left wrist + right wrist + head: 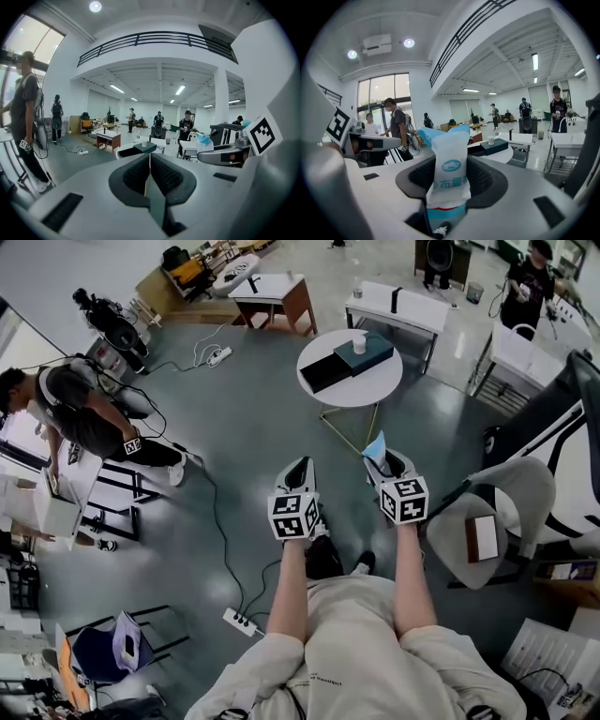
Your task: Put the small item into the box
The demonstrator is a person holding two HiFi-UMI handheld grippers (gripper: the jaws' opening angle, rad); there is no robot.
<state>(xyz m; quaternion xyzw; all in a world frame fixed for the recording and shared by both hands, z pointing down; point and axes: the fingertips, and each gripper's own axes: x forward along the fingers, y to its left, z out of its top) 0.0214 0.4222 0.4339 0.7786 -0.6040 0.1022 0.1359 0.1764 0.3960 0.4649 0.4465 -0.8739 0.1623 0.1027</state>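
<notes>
Left gripper (150,161): jaws clenched together, empty. Right gripper (450,171): jaws grasping the small packet (450,152), which stands upright between them. The box (325,371) lies on the round bench (364,390), well apart; approach and placing apparently remain.

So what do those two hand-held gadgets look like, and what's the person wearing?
Both the left gripper and right gripper have pale grey plastic bodies, dark ribbed pads, and a white cube printed with black square markers. The person wears a cream short-sleeved shirt.
</notes>
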